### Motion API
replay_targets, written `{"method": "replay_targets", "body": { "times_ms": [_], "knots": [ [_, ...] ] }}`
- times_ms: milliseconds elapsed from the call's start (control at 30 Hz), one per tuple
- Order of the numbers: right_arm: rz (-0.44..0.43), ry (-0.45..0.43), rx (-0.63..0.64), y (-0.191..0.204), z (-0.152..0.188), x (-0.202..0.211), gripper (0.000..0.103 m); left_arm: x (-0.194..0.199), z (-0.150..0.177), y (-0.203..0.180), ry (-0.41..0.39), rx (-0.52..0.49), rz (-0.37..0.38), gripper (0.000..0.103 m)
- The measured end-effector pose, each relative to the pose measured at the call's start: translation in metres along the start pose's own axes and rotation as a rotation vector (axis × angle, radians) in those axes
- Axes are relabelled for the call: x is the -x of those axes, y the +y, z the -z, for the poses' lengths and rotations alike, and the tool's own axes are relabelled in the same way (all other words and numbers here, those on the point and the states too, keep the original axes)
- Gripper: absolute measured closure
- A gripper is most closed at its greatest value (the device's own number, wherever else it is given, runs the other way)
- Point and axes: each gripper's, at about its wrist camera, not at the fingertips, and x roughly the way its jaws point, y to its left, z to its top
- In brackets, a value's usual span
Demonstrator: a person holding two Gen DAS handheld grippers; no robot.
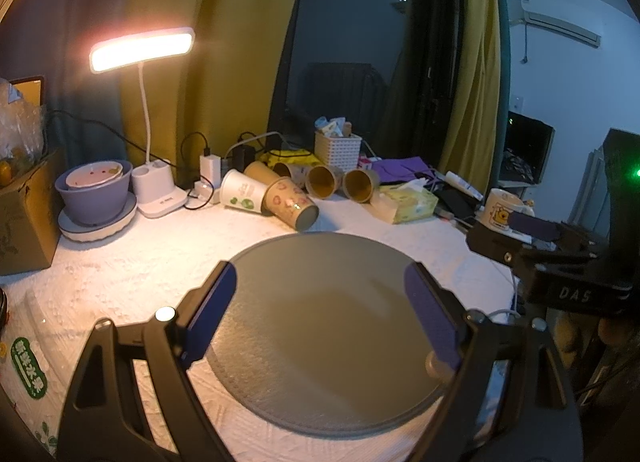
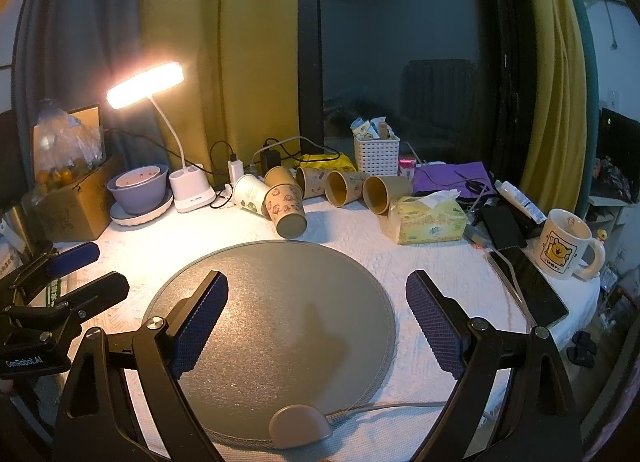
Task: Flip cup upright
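Observation:
Several paper cups lie on their sides at the back of the table. A patterned cup (image 1: 291, 203) (image 2: 286, 207) lies nearest, its base toward me. A white cup with green print (image 1: 240, 193) (image 2: 251, 194) lies beside it. Brown cups (image 1: 325, 181) (image 2: 344, 187) show their open mouths. My left gripper (image 1: 320, 302) is open and empty above the round grey mat (image 1: 336, 342). My right gripper (image 2: 318, 314) is open and empty above the same mat (image 2: 276, 326). Each gripper also shows in the other's view: the right (image 1: 532, 234), the left (image 2: 68, 262).
A lit desk lamp (image 2: 188, 190), a purple bowl on a plate (image 2: 138, 190) and a cardboard box (image 2: 68, 202) stand at back left. A white basket (image 2: 376, 154), tissue box (image 2: 428, 218), mug (image 2: 568, 248) and phone (image 2: 532, 286) sit at right.

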Motion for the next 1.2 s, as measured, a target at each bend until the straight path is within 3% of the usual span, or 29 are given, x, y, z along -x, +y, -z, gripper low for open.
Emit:
{"method": "replay_targets", "body": {
  "times_ms": [633, 933, 1200],
  "knots": [
    [0.004, 0.011, 0.006, -0.006, 0.001, -0.007, 0.01, -0.019, -0.007, -0.01, 0.022, -0.023, 0.015, 0.016],
    [0.003, 0.049, -0.001, -0.026, -0.006, -0.041, 0.01, -0.062, -0.022, -0.012, 0.093, -0.034, 0.013, 0.016],
    [-0.002, 0.086, -0.012, -0.053, -0.012, -0.081, 0.01, -0.115, -0.031, -0.012, 0.209, 0.001, 0.018, 0.016]
  ]
}}
